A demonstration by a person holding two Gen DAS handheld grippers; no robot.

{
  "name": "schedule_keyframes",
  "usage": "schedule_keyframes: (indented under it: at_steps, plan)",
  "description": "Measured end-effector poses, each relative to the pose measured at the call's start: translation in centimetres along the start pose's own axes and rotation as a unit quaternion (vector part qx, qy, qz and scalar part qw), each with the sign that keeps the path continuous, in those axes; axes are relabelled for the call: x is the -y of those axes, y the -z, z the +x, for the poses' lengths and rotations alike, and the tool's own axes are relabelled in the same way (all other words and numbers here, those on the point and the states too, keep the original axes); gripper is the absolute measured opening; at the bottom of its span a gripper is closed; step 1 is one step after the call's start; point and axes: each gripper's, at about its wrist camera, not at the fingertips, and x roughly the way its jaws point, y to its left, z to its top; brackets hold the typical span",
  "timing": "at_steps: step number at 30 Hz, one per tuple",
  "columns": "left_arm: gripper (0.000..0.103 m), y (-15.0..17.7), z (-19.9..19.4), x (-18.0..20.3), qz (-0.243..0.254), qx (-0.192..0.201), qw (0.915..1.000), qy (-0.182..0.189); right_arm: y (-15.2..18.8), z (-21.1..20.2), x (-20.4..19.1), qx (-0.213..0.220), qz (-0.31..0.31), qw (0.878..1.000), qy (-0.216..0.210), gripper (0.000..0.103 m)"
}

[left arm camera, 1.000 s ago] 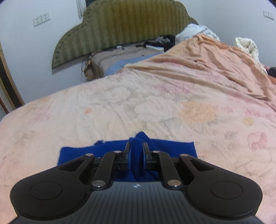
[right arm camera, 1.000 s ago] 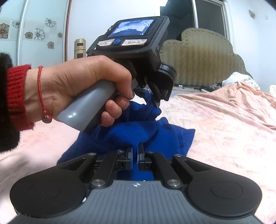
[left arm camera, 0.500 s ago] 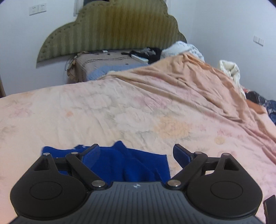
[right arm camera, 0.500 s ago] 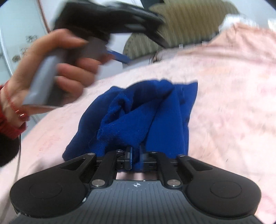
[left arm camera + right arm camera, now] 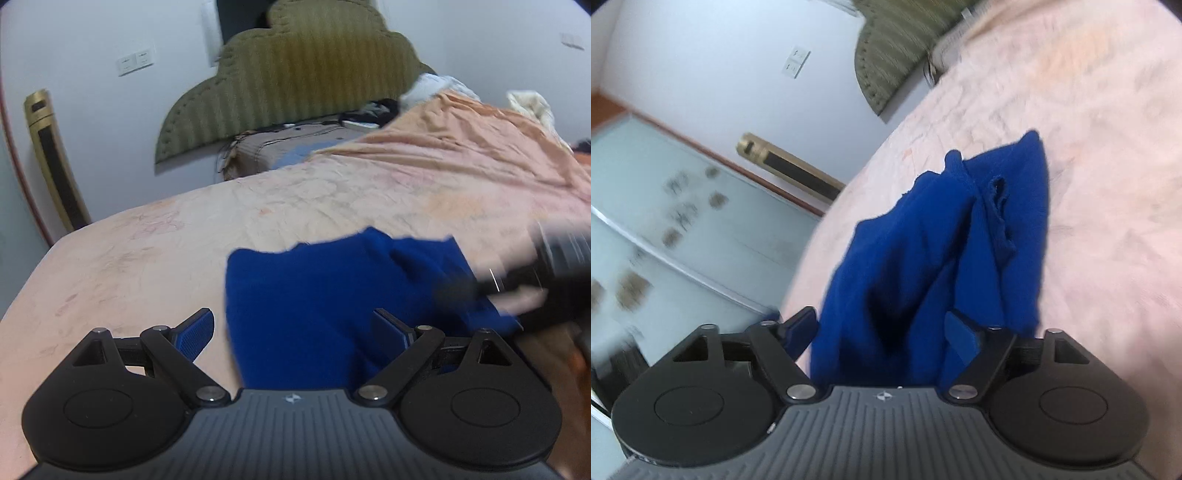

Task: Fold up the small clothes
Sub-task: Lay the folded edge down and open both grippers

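Left fingers (image 5: 293,334): I am spreading them wide; the blue pads are standing well apart and gripping nothing.
Between my left fingers: the near end of the blue garment (image 5: 332,295) is lying in the gap, closer to the pad at 3 o'clock; I cannot tell whether that pad is brushing the cloth.
Right fingers (image 5: 882,334): I have just been opening them, and they are now standing wide, pressing on nothing.
Between my right fingers: the blue garment (image 5: 960,240) is running up from the gap toward 12 o'clock in loose folds; the pad at 3 o'clock is overlapping it, though contact is too blurred for me to judge.
Garment's place: it is lying bunched on the bed (image 5: 147,258), on the pale pink flowered cover, near the bed's edge.
My right gripper in the left view: it is showing as a dark blur (image 5: 546,273) at 3 o'clock, at the garment's far corner.
Headboard (image 5: 295,85): olive, ribbed, sitting at 12 o'clock against the white wall.
Wall sockets (image 5: 135,62): they are sitting at 11 o'clock in the left view.
Writing: I am finding no words to read; only a small white emblem (image 5: 294,398) is showing on the gripper body at 6 o'clock.
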Motion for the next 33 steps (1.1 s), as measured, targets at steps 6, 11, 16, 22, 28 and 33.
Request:
schedule_keyframes:
  at_steps: [6,11,16,22,28,33]
  plan:
    - [0.093,2.9,-0.8,5.4,0.129,0.013,0.9911,0.03,-2.7,0.5,1.6,0.014,0.046,0.999,-0.013,0.086]
    - [0.093,4.3,-1.0,7.7,0.159,0.029,0.9863,0.033,-4.4,3.0,0.7,0.002,0.018,1.0,-0.002,0.078]
    - [0.093,4.4,-0.8,8.0,0.142,0.02,0.9885,0.049,-5.5,5.5,-0.8,-0.012,-0.027,0.999,0.036,0.065]
    - [0.093,3.9,-1.4,6.9,0.112,0.032,0.9919,0.052,-4.9,3.9,-2.7,0.005,-0.081,0.993,0.088,0.017]
    - [0.093,3.3,-0.5,5.6,0.067,0.013,0.9951,0.072,-5.7,1.0,-3.3,0.04,-0.125,0.983,0.131,0.022]
    - [0.093,3.7,-0.4,5.3,0.041,-0.002,0.9963,0.075,-4.8,0.0,-2.6,0.031,-0.112,0.983,0.145,0.049]
